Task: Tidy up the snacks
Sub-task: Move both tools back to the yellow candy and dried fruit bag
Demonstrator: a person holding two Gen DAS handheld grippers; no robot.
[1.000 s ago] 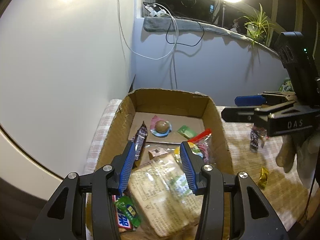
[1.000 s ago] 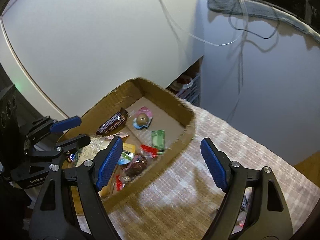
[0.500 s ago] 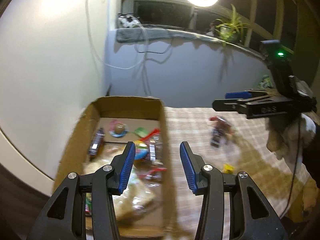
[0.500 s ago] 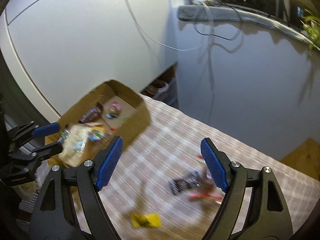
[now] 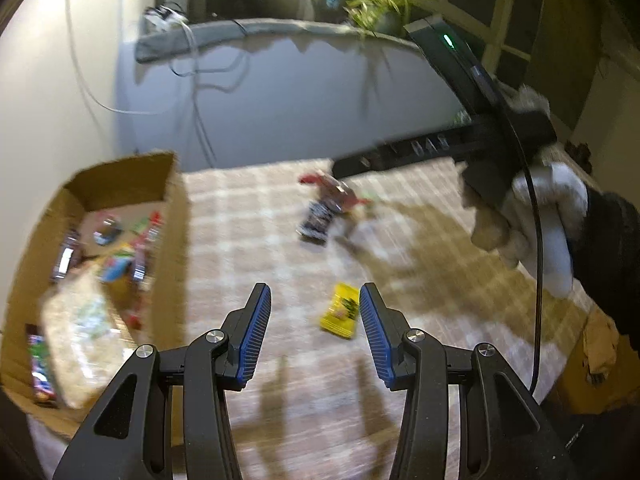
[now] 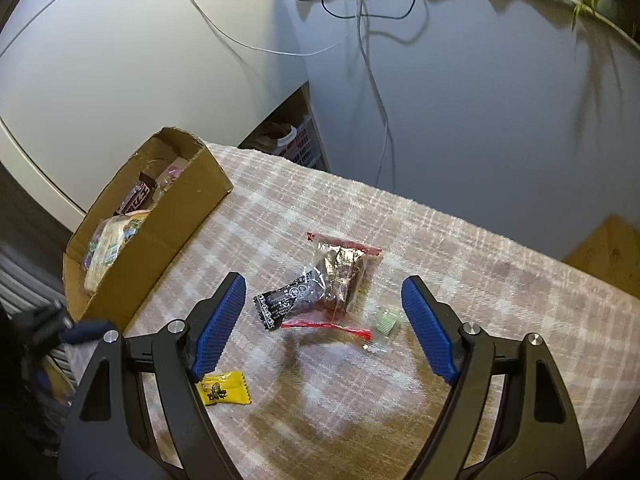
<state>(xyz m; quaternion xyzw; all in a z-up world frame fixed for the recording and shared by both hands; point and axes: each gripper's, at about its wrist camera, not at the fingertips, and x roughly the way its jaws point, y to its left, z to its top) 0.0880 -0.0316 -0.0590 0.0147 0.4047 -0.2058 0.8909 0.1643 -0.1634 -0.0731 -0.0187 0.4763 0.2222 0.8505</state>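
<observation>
A cardboard box with several snack packs stands at the left of the checked tablecloth. Loose on the cloth lie a yellow candy, a black wrapper, a clear pack with red ends and a small green sweet. My left gripper hangs open above the cloth, the yellow candy just ahead between its fingertips. My right gripper is open wide over the black wrapper and the red-ended pack, touching neither. In the left wrist view it is held by a gloved hand.
A grey wall with hanging cables runs along the table's far edge. A shelf gap opens behind the box. A wooden surface shows past the table's right edge, and a potted plant sits on the ledge.
Both grippers have swung right, away from above the box to over the loose snacks on the cloth. Their openings look the same as before.
</observation>
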